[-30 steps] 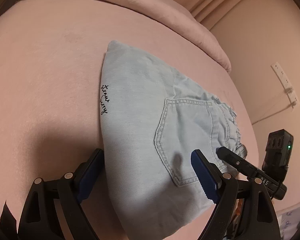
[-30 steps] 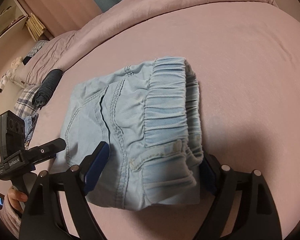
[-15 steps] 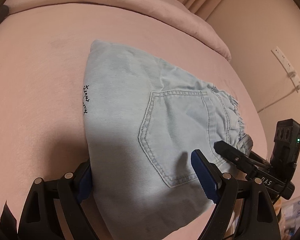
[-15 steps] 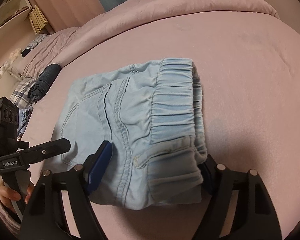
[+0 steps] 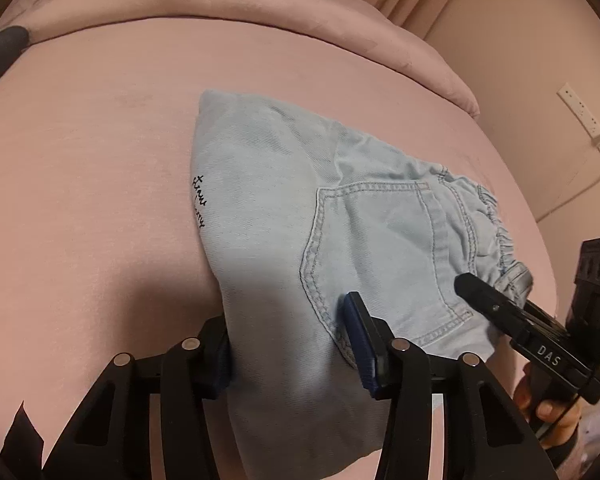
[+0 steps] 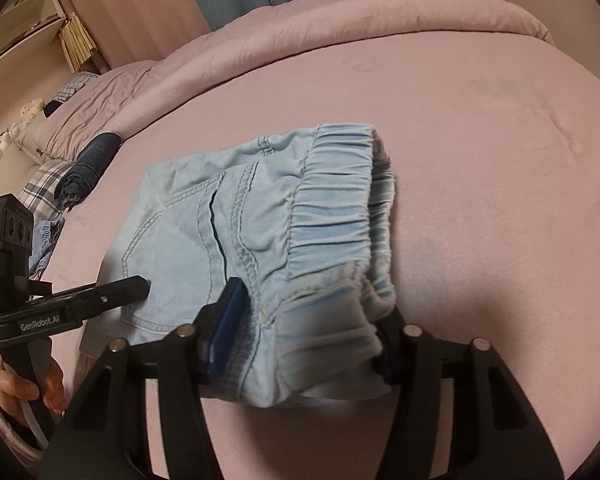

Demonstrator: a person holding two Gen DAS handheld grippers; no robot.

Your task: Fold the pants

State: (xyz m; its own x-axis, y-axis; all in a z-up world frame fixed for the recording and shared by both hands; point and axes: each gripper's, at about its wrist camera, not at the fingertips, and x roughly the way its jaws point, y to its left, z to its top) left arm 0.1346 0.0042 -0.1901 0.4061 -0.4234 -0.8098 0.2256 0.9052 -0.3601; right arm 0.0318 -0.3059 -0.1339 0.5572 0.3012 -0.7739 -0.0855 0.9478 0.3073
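Observation:
Light blue denim pants [image 5: 280, 200] lie folded into a thick bundle on the pink bed sheet [image 5: 80, 180]. My left gripper [image 5: 286, 312] straddles the near end by the back pocket. Its jaws are closing: one pad is against the bundle's left side, the other presses into the pocket. In the right wrist view the pants [image 6: 260, 208] show their elastic waistband. My right gripper [image 6: 314, 300] is closing on the waistband corner, and fabric bunches between its pads. The far pad is partly hidden by cloth. Each view also shows the other gripper's finger [image 5: 492, 304] [image 6: 120, 292] resting on the denim.
A rolled pink duvet [image 5: 260, 8] runs along the back of the bed. On the wall to the right hangs a power strip [image 5: 588, 128]. A dark rolled garment [image 6: 88, 164] and a plaid pillow [image 6: 40, 188] lie at the left. A hand [image 6: 20, 392] holds the left gripper's handle.
The jaws of both grippers have narrowed from wide apart onto the folded pants. The denim now bunches between the pads. The hands have hardly moved.

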